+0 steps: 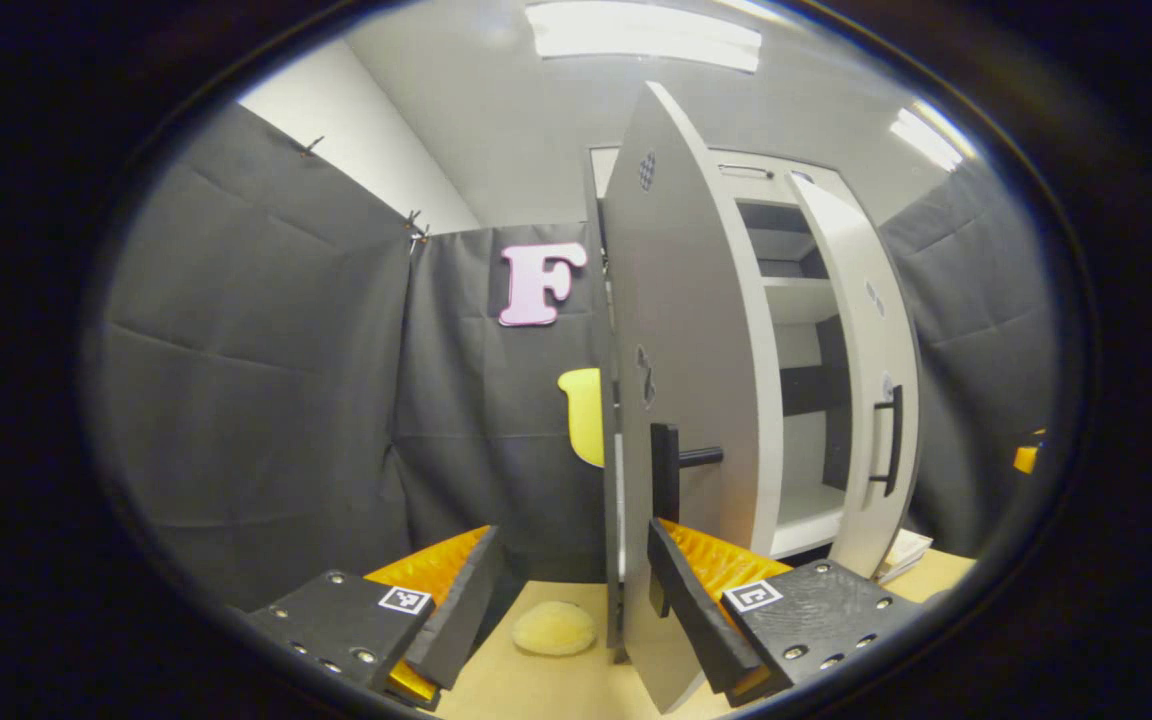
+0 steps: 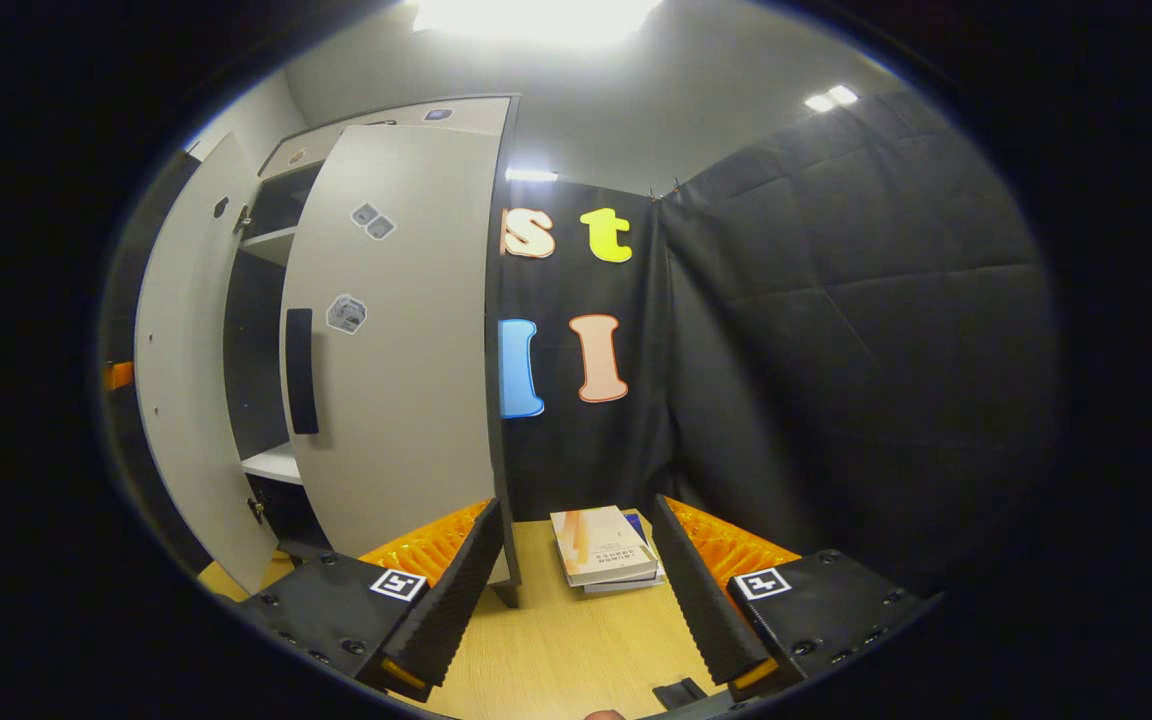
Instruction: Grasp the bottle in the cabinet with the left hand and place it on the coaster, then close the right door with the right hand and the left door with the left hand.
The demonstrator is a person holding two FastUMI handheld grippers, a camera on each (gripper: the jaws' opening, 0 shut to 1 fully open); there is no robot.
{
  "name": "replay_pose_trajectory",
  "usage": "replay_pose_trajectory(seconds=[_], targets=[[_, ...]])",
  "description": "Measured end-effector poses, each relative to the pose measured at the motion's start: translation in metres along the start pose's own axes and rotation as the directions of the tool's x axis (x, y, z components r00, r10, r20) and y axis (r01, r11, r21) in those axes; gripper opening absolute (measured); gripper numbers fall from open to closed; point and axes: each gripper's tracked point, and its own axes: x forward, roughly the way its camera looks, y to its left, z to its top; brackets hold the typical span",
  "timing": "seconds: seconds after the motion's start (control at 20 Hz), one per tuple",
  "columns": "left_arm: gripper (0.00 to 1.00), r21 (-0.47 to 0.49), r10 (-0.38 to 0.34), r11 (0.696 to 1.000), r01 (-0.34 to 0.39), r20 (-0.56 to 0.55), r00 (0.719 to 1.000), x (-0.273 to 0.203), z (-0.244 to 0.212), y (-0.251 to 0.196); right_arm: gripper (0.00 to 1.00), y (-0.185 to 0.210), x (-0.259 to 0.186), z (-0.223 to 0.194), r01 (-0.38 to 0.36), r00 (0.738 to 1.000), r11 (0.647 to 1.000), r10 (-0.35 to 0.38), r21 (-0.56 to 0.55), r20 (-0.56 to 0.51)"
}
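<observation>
L gripper (image 1: 571, 590) wide open, empty, fingers straddling left door (image 1: 681, 400) edge by its handle (image 1: 671, 470). R gripper (image 2: 576, 590) open, empty too. Cabinet (image 1: 796, 300) shelves look bare; can't see bottle. Coaster (image 1: 554, 628) bare on wood tabletop (image 2: 556, 640). Likely door-closing stage; next push right door (image 2: 396, 340) shut. Books (image 2: 604, 548) nearby, black cloth walls.

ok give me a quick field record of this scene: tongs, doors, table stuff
left tongs: open, holding nothing, left door's edge between the fingers
right tongs: open, holding nothing
left door: open
right door: open
coaster: on table, no bottle on it
books: stacked on table right of cabinet
</observation>
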Motion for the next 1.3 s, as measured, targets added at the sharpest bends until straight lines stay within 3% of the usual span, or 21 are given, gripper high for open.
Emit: replay_pose_trajectory(seconds=[0.6, 0.9, 1.1, 1.3], targets=[[0.92, -0.096, -0.117, 0.988, 0.12, 0.037, 0.992, 0.035, 0.003, -0.137, 0.96, -0.068, -0.011, -0.003, 0.059, 0.998, 0.998, -0.059, 0.003, -0.009], [0.92, -0.081, -0.129, 0.988, 0.131, 0.025, 0.991, 0.044, -0.005, -0.162, 0.96, -0.084, -0.019, -0.007, 0.071, 0.997, 0.997, -0.071, 0.005, -0.016], [0.92, -0.08, -0.113, 0.99, 0.115, 0.026, 0.993, 0.033, -0.003, -0.161, 0.96, -0.076, -0.017, -0.001, 0.033, 0.999, 0.999, -0.033, 0.014, -0.002], [0.92, -0.04, -0.065, 0.997, 0.067, 0.027, 0.997, -0.011, -0.003, -0.145, 0.95, -0.047, -0.01, 0.013, -0.078, 0.997, 0.997, 0.077, 0.02, 0.025]])
